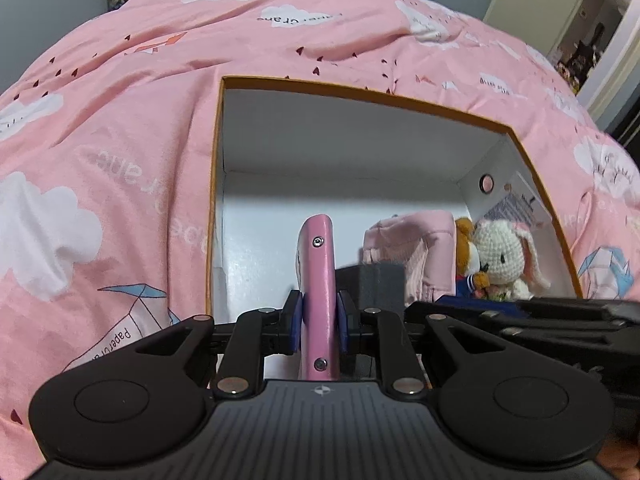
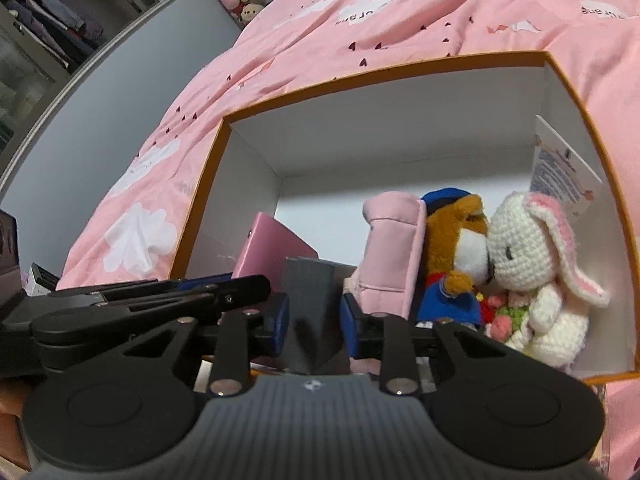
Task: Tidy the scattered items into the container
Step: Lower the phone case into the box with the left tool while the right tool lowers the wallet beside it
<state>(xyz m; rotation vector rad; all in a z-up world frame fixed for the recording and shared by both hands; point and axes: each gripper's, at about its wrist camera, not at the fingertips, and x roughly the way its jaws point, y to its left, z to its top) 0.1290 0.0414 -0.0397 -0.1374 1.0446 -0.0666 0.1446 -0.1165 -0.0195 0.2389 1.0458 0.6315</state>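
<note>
Left wrist: one box (image 1: 216, 152), two plush toys (image 1: 500, 256), one pink case (image 1: 318, 280)

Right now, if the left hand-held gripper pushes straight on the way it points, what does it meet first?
Probably the white floor of the orange-rimmed cardboard box; the left hand-held gripper, shut on the flat pink case, has nothing else ahead, though depth is unclear.
</note>
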